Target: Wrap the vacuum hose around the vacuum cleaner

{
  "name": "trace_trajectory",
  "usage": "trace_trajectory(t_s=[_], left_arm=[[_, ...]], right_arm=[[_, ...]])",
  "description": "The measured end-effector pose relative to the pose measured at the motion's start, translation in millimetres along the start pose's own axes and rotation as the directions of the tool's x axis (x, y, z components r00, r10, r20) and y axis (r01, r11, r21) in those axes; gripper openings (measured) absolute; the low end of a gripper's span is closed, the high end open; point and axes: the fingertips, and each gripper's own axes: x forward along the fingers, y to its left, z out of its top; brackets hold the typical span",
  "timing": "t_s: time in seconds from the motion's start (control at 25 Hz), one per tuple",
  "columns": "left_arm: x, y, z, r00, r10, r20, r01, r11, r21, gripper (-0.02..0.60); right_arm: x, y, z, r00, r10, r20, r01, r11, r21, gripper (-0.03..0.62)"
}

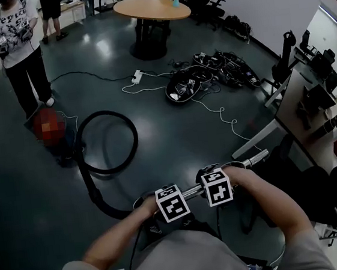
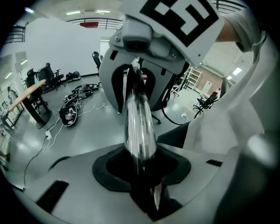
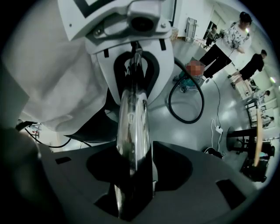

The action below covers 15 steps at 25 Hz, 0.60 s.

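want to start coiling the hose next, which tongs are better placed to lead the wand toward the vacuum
Left, probably. The left tongs grip the wand at the end nearest the looped hose and the vacuum cleaner. The right tongs sit loose around the wand, further from both.

hose lying on floor, centre-left | vacuum cleaner sitting just left of it | metal tube lying across lower centre
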Motion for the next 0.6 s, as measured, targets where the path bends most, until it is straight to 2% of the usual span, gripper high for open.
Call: trace_trajectory(t_s=[0.08, 0.2, 0.32, 0.44, 0.6], left_arm=[[2.4, 4.8, -0.7, 1.000, -0.005, 0.000, 0.004, 1.000, -0.017, 0.150], [1.2, 11.7, 8.7, 1.000, -0.015, 0.017, 0.016, 0.998, -0.055, 0.149], [-1.0, 13.6, 26.4, 0.999, -0.027, 0.043, 0.031, 0.995, -0.090, 0.146], [-1.5, 14.7, 47.2, 0.997, -0.034, 0.064, 0.041, 0.994, -0.106, 0.146], [0.8, 23.5, 65.7, 0.997, -0.021, 0.069, 0.029, 0.993, -0.116, 0.146]], right_arm=[[-6.9, -8.6, 1.7, 0.999, -0.044, -0.001, 0.044, 0.999, -0.017, 0.196], [-23.9, -23.6, -0.3, 0.990, -0.139, -0.022, 0.136, 0.986, -0.096, 0.232], [-40.4, -28.5, -8.5, 0.981, -0.193, -0.027, 0.186, 0.967, -0.172, 0.251], [-54.3, -29.7, -22.8, 0.978, -0.209, -0.010, 0.202, 0.957, -0.208, 0.255], [-67.4, -34.8, -37.7, 0.982, -0.185, 0.028, 0.187, 0.962, -0.198, 0.255]])
